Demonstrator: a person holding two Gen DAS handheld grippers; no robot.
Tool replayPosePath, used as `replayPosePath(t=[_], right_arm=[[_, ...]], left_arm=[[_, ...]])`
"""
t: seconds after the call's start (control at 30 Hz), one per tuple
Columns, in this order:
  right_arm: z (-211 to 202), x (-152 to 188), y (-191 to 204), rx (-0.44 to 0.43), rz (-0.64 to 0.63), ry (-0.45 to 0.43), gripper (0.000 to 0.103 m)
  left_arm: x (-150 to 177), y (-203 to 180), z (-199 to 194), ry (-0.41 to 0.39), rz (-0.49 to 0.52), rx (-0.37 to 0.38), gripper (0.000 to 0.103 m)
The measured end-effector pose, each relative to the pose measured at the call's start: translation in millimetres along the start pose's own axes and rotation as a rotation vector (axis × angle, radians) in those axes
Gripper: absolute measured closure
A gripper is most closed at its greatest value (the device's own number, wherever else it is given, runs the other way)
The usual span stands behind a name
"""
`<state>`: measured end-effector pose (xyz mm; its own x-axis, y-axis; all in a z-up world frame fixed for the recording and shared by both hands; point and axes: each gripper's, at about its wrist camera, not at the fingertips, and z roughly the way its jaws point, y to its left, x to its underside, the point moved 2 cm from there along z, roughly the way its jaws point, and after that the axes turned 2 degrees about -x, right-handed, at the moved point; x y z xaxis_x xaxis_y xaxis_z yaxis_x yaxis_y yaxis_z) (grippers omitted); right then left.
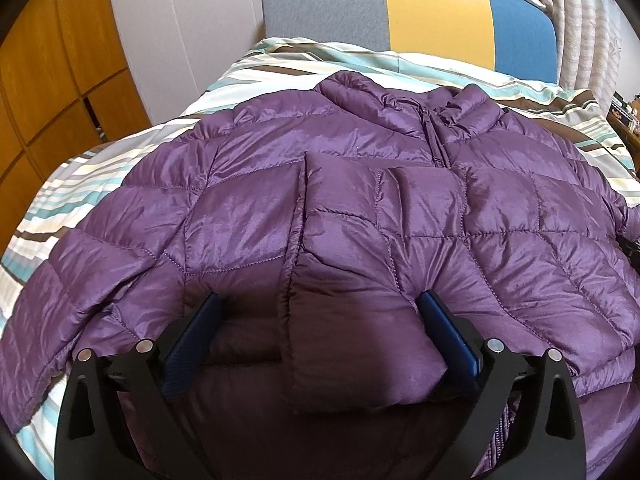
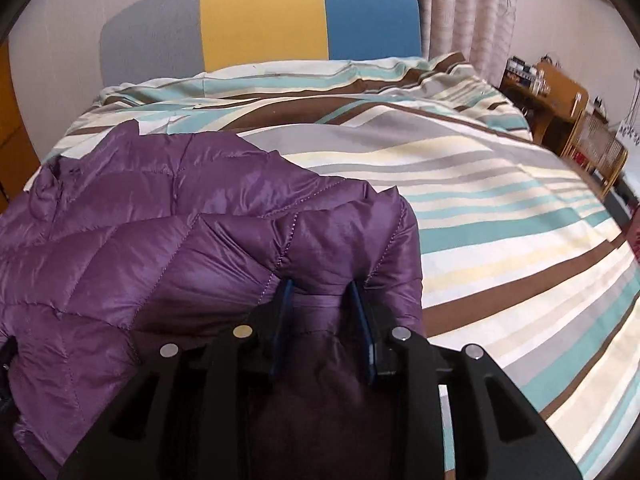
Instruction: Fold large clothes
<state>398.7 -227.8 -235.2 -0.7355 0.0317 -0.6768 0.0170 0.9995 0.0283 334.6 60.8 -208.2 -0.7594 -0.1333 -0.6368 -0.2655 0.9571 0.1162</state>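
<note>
Left gripper point(image 1: 318, 308) jaws apart over jacket point(image 1: 360, 200) sleeve; right gripper point(image 2: 322, 298) clamped on jacket edge: slick puffy nylon could slip out mid-fold.

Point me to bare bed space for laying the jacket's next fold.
Free: striped duvet right of the jacket, up to the headboard. Thin strip along its left sleeve. Crowded: near edge, under both claws.

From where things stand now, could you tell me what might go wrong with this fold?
1. The left gripper stands wide around a folded sleeve, so the slippery jacket may slide when it closes.
2. The right gripper pinches only a small bunch of edge, which could pull free.
</note>
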Motion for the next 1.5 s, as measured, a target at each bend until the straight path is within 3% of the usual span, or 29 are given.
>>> replayPosePath(t=[0.13,0.27,0.33,0.43,0.57,0.67,1.03,1.1,1.27,1.5], right_arm=[[-1,2,0,0.011,-0.009,-0.005,0.074],[-2,3,1,0.015,-0.012,-0.008,0.074],[-2,1,2,0.015,-0.012,-0.010,0.073],[-1,0,3,0.017,-0.012,-0.010,0.073],[-1,-1,4,0.022,-0.015,-0.011,0.073],[-2,0,5,0.028,-0.020,-0.013,0.073],[-4,0,11,0.071,-0.048,-0.041,0.069],[-18,-2,9,0.022,-0.041,-0.088,0.058],[-63,4,13,-0.020,-0.130,-0.156,0.059],[-38,22,-4,-0.012,-0.059,-0.033,0.060]], left_arm=[[-7,2,-13,0.023,-0.005,-0.017,0.005],[-26,8,-54,-0.108,-0.153,-0.009,0.005],[-38,1,-55,-0.098,-0.192,0.028,0.005],[-49,-22,-35,-0.039,-0.117,0.033,0.005],[-41,-34,11,0.028,0.019,-0.089,0.003],[-30,-14,32,0.052,-0.065,0.034,0.003],[-30,-21,33,0.029,-0.045,0.007,0.003],[-28,-20,31,0.028,-0.046,0.008,0.003],[-28,-20,31,0.027,-0.044,0.005,0.003],[-28,-20,31,0.027,-0.045,0.007,0.003]])
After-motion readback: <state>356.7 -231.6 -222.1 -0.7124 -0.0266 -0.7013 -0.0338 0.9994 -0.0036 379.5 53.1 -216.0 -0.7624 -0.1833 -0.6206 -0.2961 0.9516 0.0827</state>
